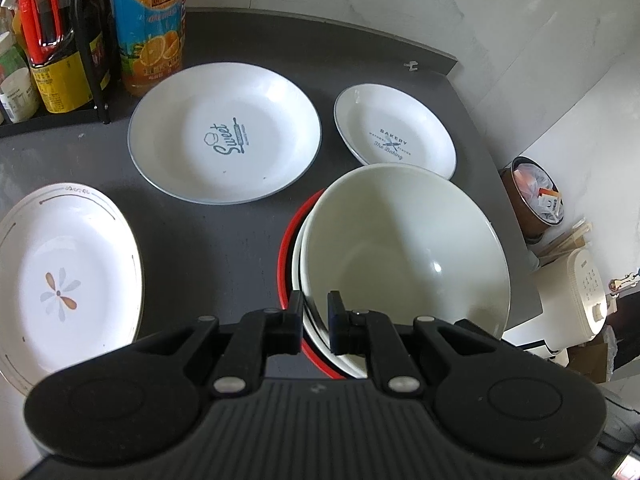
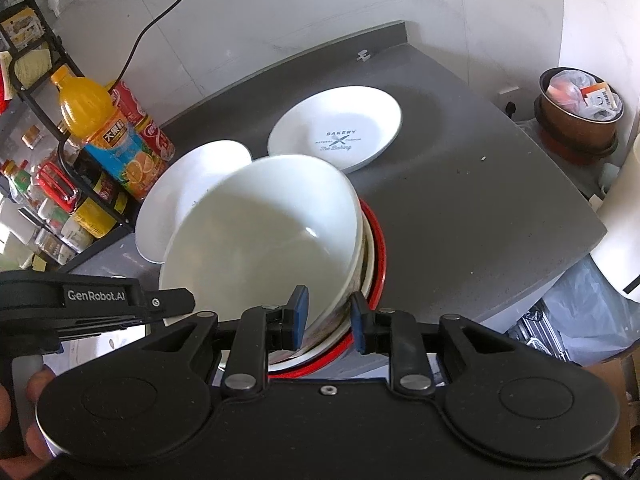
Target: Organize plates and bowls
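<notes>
A large white bowl [image 1: 404, 248] [image 2: 264, 232] sits tilted on top of a nested stack whose lowest piece is a red-rimmed bowl [image 1: 286, 248] [image 2: 378, 256]. My left gripper [image 1: 314, 316] is shut across the near rim of the white bowl, one finger inside and one outside. My right gripper [image 2: 328, 314] is shut on the bowl's wall at another spot, with the patterned bowl beneath also in its gap. On the grey counter [image 1: 240, 232] lie a "Sweet" plate [image 1: 224, 132] [image 2: 188, 192], a "Bakery" plate [image 1: 396, 132] [image 2: 336, 128] and a flower plate [image 1: 64, 276].
A black rack of sauce bottles [image 1: 52, 40] and an orange juice bottle [image 1: 148, 28] [image 2: 100, 132] stand at the back left. The counter drops off at the right, where a bin [image 1: 536, 200] [image 2: 580, 112] and a white cooker [image 1: 584, 292] sit. A hand [image 2: 16, 420] shows at lower left.
</notes>
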Demonstrator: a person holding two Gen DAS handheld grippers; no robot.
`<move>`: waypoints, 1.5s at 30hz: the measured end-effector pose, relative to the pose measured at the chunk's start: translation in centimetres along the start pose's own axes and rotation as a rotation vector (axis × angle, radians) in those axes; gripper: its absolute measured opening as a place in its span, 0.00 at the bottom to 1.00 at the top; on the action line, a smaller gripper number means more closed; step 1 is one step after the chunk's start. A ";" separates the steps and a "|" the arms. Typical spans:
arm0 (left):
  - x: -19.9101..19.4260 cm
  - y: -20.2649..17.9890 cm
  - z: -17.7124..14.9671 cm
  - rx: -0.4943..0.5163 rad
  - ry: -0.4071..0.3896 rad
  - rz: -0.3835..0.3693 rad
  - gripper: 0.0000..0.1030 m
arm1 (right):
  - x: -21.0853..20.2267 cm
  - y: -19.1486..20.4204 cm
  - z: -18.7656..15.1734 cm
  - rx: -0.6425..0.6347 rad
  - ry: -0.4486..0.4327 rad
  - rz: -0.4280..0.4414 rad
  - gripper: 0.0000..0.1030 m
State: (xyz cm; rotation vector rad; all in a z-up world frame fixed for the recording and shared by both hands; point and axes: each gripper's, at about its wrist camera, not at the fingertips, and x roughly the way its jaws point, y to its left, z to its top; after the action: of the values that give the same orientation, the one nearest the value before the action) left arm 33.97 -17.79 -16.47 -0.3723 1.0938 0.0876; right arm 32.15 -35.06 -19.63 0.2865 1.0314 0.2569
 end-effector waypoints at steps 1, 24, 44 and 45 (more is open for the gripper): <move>0.0 0.0 0.0 0.001 0.001 -0.003 0.11 | 0.0 0.1 0.0 -0.002 0.002 -0.001 0.27; -8.3 7.0 0.0 -0.050 -0.167 0.004 0.47 | -4.8 5.4 -1.4 -0.030 -0.092 -0.042 0.46; -12.3 14.7 0.2 -0.105 -0.234 0.012 0.68 | -5.7 12.1 -0.8 -0.058 -0.135 0.020 0.69; -12.2 14.8 0.5 -0.110 -0.235 0.016 0.68 | -5.4 12.3 -0.5 -0.063 -0.132 0.023 0.70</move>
State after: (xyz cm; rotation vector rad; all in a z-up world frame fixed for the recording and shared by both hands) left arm 24.99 -2.40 -9.29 -0.4402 0.8619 0.2019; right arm 28.17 -25.40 -11.18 0.2551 0.8882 0.2875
